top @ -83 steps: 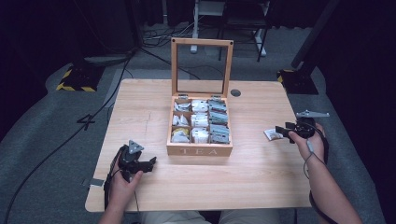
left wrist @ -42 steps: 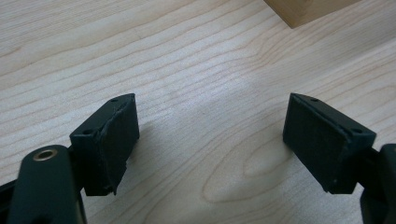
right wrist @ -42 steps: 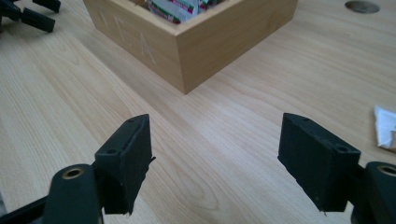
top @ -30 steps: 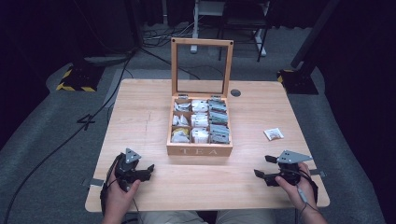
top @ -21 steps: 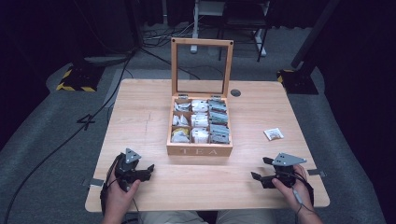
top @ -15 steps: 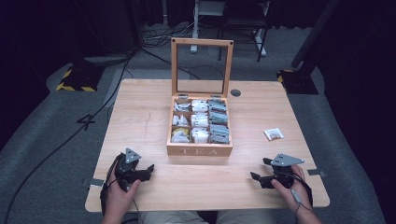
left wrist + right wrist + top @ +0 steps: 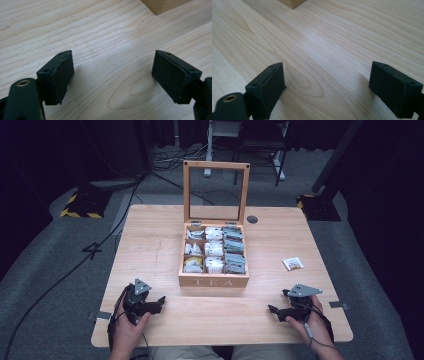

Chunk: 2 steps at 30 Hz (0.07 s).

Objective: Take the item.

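Note:
An open wooden tea box (image 7: 214, 280) stands mid-table with its glass lid upright and several tea bags in its compartments. A single white tea bag packet (image 7: 292, 263) lies on the table to the box's right. My left gripper (image 7: 160, 301) rests near the front left edge, open, with only bare wood between its pads (image 7: 62, 72). My right gripper (image 7: 273, 310) rests near the front right edge, pointing left. Its jaws have just been opening and stand wide apart, with nothing between them (image 7: 327, 87).
A corner of the tea box (image 7: 162, 5) lies ahead of the left gripper, and another corner (image 7: 292, 3) ahead of the right. A round cable hole (image 7: 252, 219) sits behind the box. Beyond the table (image 7: 150, 240) are cables and stands on a dark floor.
The right hand came back from the right edge, where the packet now lies alone, to the front edge and drifted slightly left. The left hand has not moved.

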Available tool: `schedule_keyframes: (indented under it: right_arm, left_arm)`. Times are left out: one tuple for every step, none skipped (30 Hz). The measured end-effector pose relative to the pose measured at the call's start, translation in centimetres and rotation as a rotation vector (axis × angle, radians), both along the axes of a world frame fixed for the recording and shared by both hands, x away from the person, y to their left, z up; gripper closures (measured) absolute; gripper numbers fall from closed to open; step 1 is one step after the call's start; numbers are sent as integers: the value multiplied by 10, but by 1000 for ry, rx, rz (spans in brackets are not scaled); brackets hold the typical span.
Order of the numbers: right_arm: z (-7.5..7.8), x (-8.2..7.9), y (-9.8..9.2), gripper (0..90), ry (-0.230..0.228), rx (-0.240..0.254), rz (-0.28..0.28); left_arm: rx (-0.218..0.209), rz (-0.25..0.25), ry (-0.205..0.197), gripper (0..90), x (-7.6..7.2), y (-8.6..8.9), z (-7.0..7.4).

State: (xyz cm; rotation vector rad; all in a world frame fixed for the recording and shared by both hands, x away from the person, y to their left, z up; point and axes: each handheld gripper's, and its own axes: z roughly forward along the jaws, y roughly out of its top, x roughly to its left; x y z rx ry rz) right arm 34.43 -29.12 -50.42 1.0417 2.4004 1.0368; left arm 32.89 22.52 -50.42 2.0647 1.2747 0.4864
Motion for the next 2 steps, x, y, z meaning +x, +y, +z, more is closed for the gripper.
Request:
schedule_keyframes:
  right_arm:
    - [0,0,0,135,0,0,0]
    - [0,0,0,135,0,0,0]
  left_arm:
    - [-1,0,0,186,0,0,0]
    - [1,-1,0,185,0,0,0]
